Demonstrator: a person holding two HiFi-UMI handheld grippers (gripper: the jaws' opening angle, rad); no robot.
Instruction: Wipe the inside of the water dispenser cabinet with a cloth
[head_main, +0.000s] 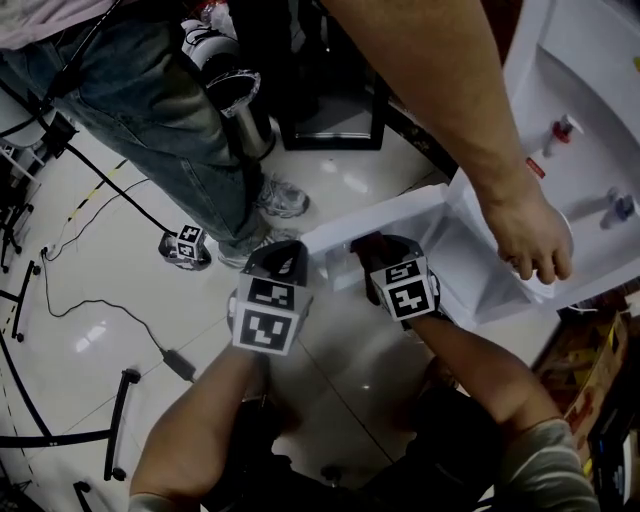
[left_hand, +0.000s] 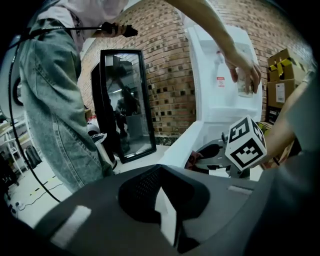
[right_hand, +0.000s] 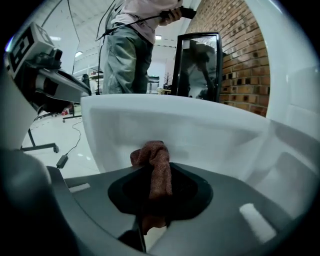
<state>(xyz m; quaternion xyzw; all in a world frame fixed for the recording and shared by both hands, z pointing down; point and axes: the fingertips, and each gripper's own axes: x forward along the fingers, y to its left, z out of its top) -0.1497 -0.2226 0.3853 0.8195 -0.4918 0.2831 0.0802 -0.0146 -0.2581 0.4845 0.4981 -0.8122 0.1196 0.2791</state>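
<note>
Cloth (right_hand: 157, 155) pinched betw. R gripper (right_hand: 151, 190) jaws, white cabinet door (right_hand: 210, 135) just ahead. L gripper (left_hand: 162, 197) jaws pressed together, empty.

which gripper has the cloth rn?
The right gripper: its jaws are clamped on a crumpled reddish-brown cloth. The left gripper is shut with nothing between its jaws.
</note>
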